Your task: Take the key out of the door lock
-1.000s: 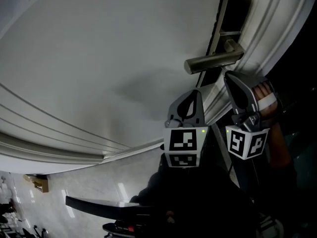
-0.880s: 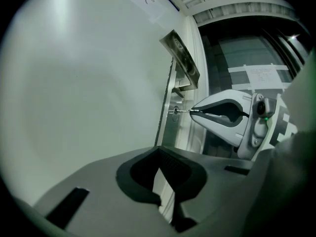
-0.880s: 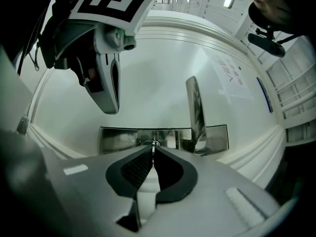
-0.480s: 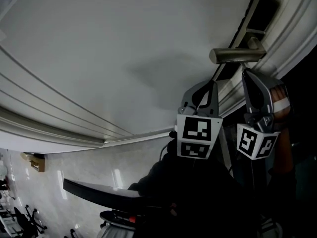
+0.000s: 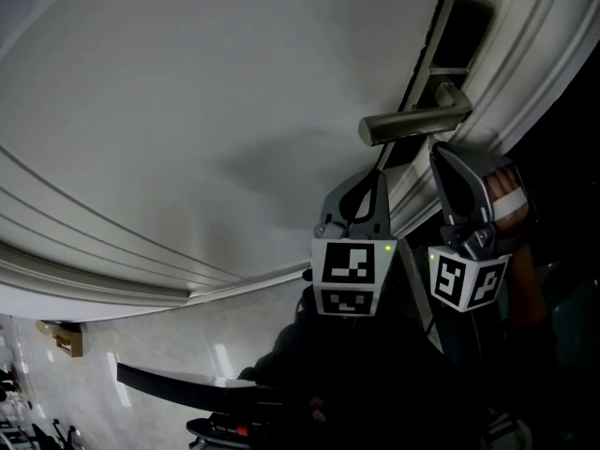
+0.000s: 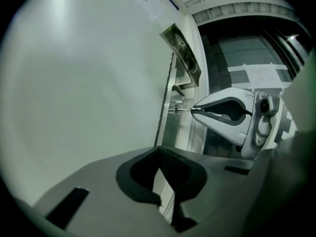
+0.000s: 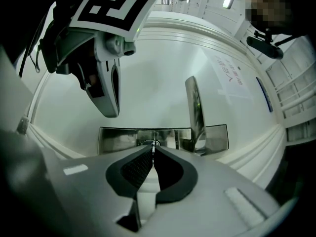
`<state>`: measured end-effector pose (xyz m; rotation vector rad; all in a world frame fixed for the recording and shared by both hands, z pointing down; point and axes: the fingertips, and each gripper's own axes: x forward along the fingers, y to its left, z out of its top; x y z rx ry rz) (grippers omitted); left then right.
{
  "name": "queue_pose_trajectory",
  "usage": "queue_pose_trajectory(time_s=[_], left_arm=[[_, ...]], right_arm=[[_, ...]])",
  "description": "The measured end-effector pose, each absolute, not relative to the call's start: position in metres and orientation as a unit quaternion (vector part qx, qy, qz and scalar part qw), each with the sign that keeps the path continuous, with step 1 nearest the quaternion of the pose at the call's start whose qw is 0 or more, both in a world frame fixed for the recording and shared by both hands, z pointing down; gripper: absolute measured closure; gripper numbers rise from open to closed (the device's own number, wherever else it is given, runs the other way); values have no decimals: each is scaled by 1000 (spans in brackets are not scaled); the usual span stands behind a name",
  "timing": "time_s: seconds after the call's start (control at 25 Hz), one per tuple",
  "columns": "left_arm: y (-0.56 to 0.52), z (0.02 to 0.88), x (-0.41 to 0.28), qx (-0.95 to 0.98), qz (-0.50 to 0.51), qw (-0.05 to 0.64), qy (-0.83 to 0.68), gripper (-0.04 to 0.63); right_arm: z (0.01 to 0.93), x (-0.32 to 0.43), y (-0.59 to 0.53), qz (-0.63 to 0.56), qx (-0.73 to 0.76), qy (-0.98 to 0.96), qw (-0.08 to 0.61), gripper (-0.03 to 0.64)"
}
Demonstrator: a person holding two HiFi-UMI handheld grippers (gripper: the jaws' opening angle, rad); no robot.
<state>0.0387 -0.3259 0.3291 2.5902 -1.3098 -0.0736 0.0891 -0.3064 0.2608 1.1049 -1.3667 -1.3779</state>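
Note:
A small metal key (image 6: 177, 110) sticks out of the lock in the steel lock plate (image 7: 116, 139) on the white door (image 5: 187, 111). The lever handle (image 5: 412, 120) sits just above it. My right gripper (image 7: 153, 150) points straight at the lock and is shut on the key's head (image 7: 154, 143). In the left gripper view its tip (image 6: 196, 109) meets the key right at the plate. My left gripper (image 6: 159, 152) is shut on nothing and hangs a little to the left, off the door face. In the head view both grippers sit under the handle, the left gripper (image 5: 373, 181) beside the right gripper (image 5: 439, 156).
The moulded door frame (image 5: 534, 54) runs close along the right of the lock plate. A person's taped hand (image 5: 506, 195) holds the right gripper. Glossy pale floor (image 5: 141, 345) and a dark bar-like object (image 5: 178, 387) show below.
The head view tilted and came back, so the handle shifted in the picture. Both grippers stay by the lock, the right one still on the key.

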Motion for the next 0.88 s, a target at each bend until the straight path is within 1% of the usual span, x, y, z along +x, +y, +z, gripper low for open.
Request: queue_pose_trajectory(time_s=[0.88], left_arm=[[-320,328,39,886,-27,115,-449,595]], right_arm=[[261,93,-300,-556,447,-547,438,604]])
